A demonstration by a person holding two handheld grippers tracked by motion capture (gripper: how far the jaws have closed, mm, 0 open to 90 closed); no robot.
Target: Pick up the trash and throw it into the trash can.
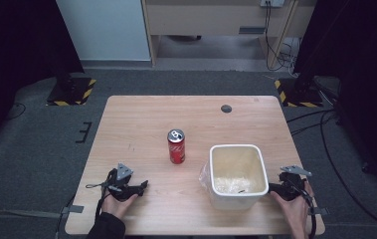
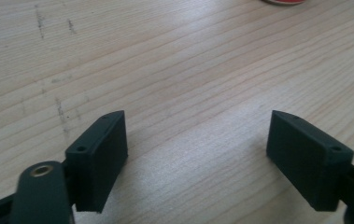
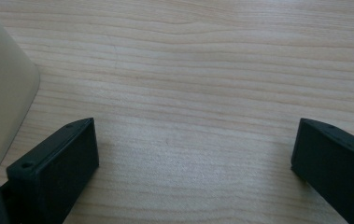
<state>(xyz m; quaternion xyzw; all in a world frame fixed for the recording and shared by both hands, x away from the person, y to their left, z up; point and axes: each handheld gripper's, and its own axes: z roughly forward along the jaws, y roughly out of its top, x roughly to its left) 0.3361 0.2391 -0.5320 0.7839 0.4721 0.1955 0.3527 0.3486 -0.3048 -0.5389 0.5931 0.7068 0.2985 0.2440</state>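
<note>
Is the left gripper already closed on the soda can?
No, in the high view the left gripper rests open on the table, apart from the upright red can.

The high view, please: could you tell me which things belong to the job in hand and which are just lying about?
In the job: red soda can; white bin; left gripper; right gripper.
Lying about: table's grommet; floor cables.

Left gripper: two black jaws set wide apart, nothing held between them, each block marked by a small screw hole. Wooden table: pale grain, faint dark scuff marks at upper left. Red can: a sliver seen at the top edge.
</note>
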